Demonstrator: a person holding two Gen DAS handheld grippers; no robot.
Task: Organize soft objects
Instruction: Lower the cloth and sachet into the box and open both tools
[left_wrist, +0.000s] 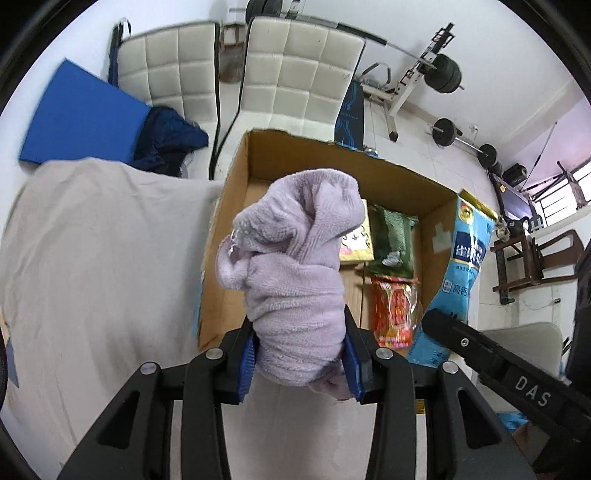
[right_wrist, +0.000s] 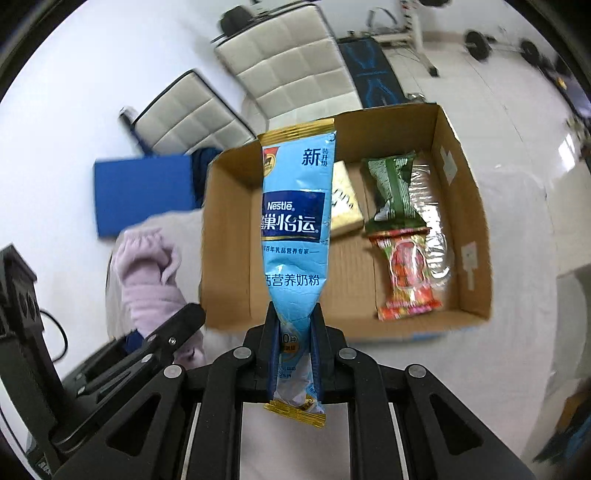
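My left gripper (left_wrist: 299, 354) is shut on a rolled lilac towel (left_wrist: 295, 266) and holds it up in front of an open cardboard box (left_wrist: 413, 177). My right gripper (right_wrist: 295, 332) is shut on a light blue Nestle milk powder pouch (right_wrist: 295, 206), held upright over the near edge of the same box (right_wrist: 465, 206). The pouch also shows in the left wrist view (left_wrist: 465, 258), and the towel in the right wrist view (right_wrist: 151, 273), beside the box's left wall.
In the box lie a green packet (right_wrist: 391, 188), a red-orange snack bag (right_wrist: 410, 280) and a yellow packet (right_wrist: 343, 203). A grey cloth (left_wrist: 96, 258) covers the table. Two white chairs (left_wrist: 295, 74), a blue pad (left_wrist: 81, 114) and weight equipment (left_wrist: 443, 74) stand behind.
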